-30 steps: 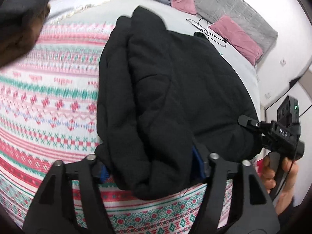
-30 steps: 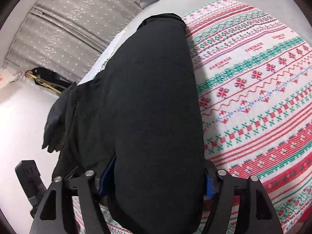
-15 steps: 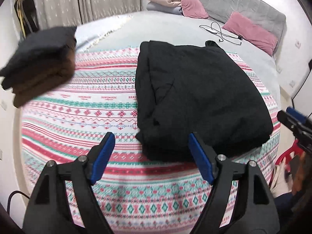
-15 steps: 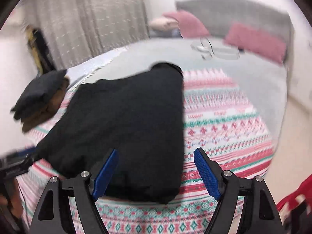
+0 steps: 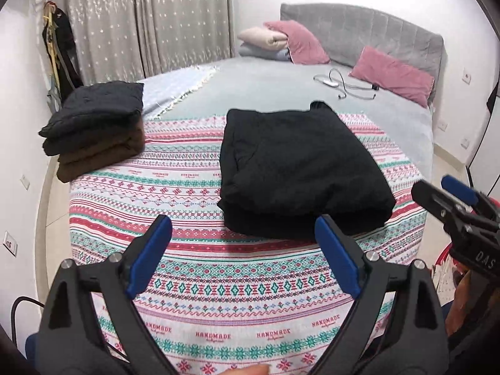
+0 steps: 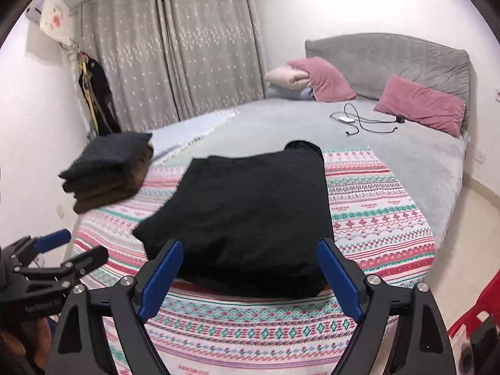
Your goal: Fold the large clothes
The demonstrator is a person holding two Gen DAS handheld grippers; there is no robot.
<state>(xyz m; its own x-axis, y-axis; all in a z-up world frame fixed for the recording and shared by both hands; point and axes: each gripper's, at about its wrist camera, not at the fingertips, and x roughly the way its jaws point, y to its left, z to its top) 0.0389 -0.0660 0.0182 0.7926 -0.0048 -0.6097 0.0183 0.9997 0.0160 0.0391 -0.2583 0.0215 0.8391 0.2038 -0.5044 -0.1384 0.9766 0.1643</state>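
A folded black garment (image 5: 300, 172) lies on the patterned blanket (image 5: 187, 193) at the foot of the bed; it also shows in the right wrist view (image 6: 250, 215). My left gripper (image 5: 243, 250) is open and empty, held back from the garment's near edge. My right gripper (image 6: 250, 268) is open and empty, just short of the garment's near edge. Each gripper shows at the edge of the other's view: the right one (image 5: 450, 200), the left one (image 6: 62, 250).
A stack of folded dark and brown clothes (image 5: 93, 131) sits at the blanket's far left corner. Pink pillows (image 5: 390, 75), a white charger with cable (image 5: 340, 86) and a grey headboard lie further back. A red object (image 6: 475, 312) stands by the bed's right side.
Both grippers have let go of the black garment, opened and pulled back from it. The garment now lies folded flat on the blanket.
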